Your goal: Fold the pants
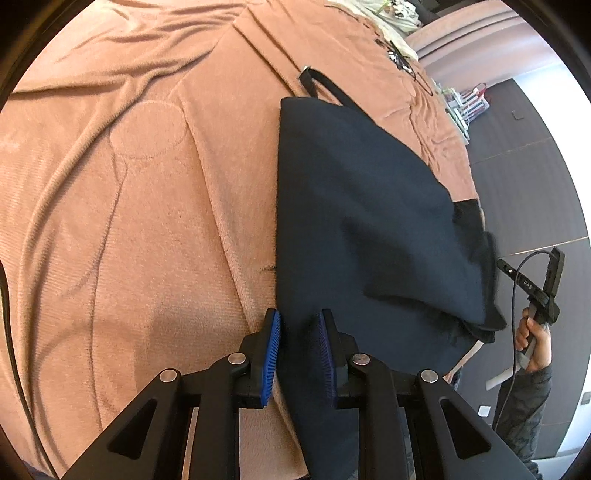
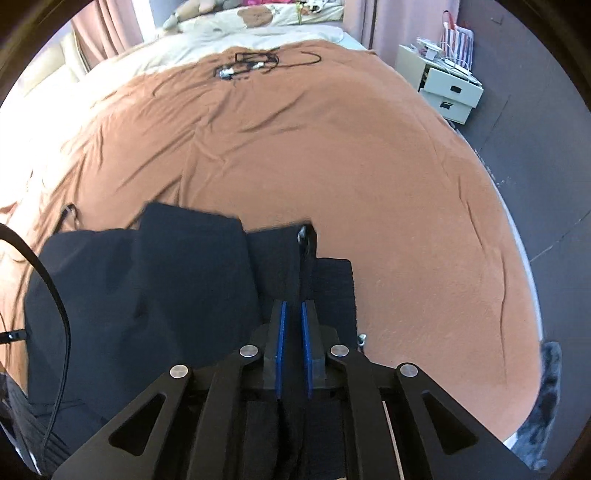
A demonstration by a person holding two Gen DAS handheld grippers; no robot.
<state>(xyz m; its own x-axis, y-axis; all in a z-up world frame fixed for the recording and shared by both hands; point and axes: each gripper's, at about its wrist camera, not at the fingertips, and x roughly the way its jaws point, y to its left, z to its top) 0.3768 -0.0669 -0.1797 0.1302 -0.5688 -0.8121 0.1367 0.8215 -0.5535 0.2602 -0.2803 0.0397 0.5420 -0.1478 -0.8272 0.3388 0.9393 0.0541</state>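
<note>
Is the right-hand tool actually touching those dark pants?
Touching. The right wrist view shows the right tool with its blue pads closed on a raised fold of the dark pants.

Home bedroom, blanket-covered bed (image 2: 332,166), pillows (image 2: 258,18), drawer unit (image 2: 448,86)

A big bed (image 2: 369,184) has a wrinkly brown blanket (image 1: 129,184) on it. Dark pants (image 1: 351,221) lie on the blanket. Far past the pants sits a tangle of black cords (image 2: 255,62).
</note>
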